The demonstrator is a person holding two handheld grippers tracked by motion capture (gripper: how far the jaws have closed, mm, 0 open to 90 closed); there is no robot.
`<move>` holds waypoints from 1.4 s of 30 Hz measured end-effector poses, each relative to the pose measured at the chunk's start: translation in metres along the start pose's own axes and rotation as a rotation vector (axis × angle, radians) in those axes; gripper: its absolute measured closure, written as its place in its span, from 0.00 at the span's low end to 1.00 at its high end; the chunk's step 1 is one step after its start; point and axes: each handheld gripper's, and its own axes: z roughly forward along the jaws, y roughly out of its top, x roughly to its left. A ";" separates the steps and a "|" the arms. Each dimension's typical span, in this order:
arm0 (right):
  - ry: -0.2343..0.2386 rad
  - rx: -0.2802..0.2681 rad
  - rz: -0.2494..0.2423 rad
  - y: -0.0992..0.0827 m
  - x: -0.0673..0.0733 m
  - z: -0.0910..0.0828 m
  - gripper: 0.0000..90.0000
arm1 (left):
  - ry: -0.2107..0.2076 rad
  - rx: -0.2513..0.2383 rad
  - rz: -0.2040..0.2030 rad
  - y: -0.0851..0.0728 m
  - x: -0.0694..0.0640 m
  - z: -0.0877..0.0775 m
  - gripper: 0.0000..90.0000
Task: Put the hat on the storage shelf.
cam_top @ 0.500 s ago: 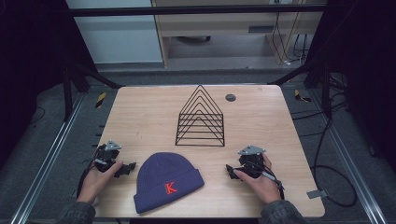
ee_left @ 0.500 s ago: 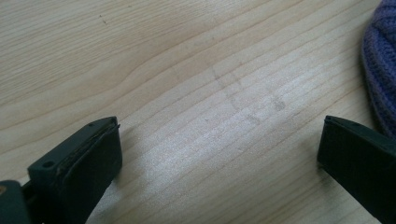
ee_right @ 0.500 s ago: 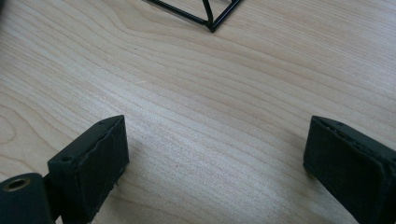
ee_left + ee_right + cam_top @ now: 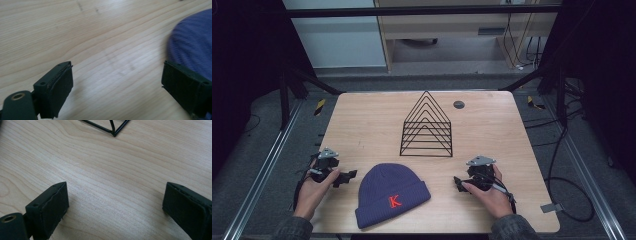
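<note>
two black fingers (image 4: 50, 210) spread wide, bare wooden table (image 4: 112, 177), wire rack corner (image 4: 113, 130) beyond

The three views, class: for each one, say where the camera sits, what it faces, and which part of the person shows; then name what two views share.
High view: above the near side, looking forward and down at the table, beanie, wire rack, both hands, left gripper and right gripper.
Left gripper view: rides the gripper, facing its open jaws, wood and the beanie's edge.
Right gripper view: likewise, facing open jaws, wood and a rack corner.
Shared: the beanie in the high and left gripper views.
</note>
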 end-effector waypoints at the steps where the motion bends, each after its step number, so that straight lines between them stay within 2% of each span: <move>1: 0.000 0.000 0.000 0.000 0.000 0.000 0.07 | -0.019 -0.010 0.009 0.002 -0.005 -0.002 0.12; 2: 0.000 0.000 0.000 0.000 0.000 0.000 0.07 | -0.019 -0.010 0.009 0.002 -0.005 -0.002 0.12; 3: 0.000 0.001 -0.001 0.000 0.000 0.000 0.07 | -0.058 0.003 0.043 0.005 -0.017 -0.003 0.12; 4: 0.000 0.002 -0.001 0.000 0.000 0.000 0.07 | -0.058 0.008 0.069 0.007 -0.024 -0.004 0.12; 5: 0.000 0.002 -0.001 0.000 0.000 0.000 0.07 | -0.058 0.008 0.069 0.007 -0.024 -0.004 0.14; 6: -0.001 0.002 -0.006 0.000 0.000 0.000 0.07 | -0.050 0.015 0.098 0.011 -0.031 -0.005 0.14; 7: 0.002 0.005 -0.007 0.000 0.000 0.000 0.07 | -0.050 0.018 0.102 0.013 -0.036 -0.006 0.15; 9: 0.004 0.004 -0.007 0.000 0.001 0.000 0.07 | -0.081 0.013 0.083 0.022 -0.046 -0.006 0.15; 11: 0.007 0.003 -0.009 0.000 0.001 0.000 0.07 | -0.068 0.025 0.090 0.030 -0.054 -0.003 0.17; 13: 0.009 0.003 -0.010 0.000 0.001 0.000 0.07 | -0.049 0.061 0.106 0.034 -0.060 0.005 0.20; 17: 0.013 0.004 -0.018 0.001 0.002 0.001 0.07 | -0.058 0.094 0.099 0.033 -0.062 0.015 0.31; 21: 0.015 0.007 -0.020 0.001 0.002 0.000 0.07 | -0.053 0.126 0.109 0.032 -0.063 0.021 0.41; 23: 0.017 0.003 -0.020 0.001 0.003 0.001 0.07 | -0.053 0.126 0.109 0.031 -0.063 0.022 0.44; 28: 0.021 0.002 -0.027 0.001 0.003 0.001 0.07 | -0.057 0.176 0.126 0.030 -0.064 0.031 0.48; 32: 0.021 0.001 -0.028 0.001 0.003 0.001 0.07 | -0.074 0.182 0.127 0.029 -0.066 0.036 0.54; 33: 0.019 0.002 -0.027 0.001 0.003 0.001 0.07 | -0.085 0.191 0.128 0.029 -0.066 0.037 0.60; 35: 0.019 0.002 -0.027 0.001 0.003 0.001 0.07 | -0.097 0.189 0.121 0.029 -0.066 0.037 0.68; 37: 0.022 0.003 -0.023 0.001 0.004 0.000 0.07 | -0.120 0.193 0.114 0.028 -0.064 0.038 0.71; 38: 0.022 0.004 -0.025 0.001 0.004 0.001 0.07 | -0.125 0.193 0.116 0.028 -0.064 0.037 0.78; 42: 0.022 0.004 -0.025 0.001 0.004 0.001 0.07 | -0.120 0.185 0.122 0.028 -0.064 0.036 0.84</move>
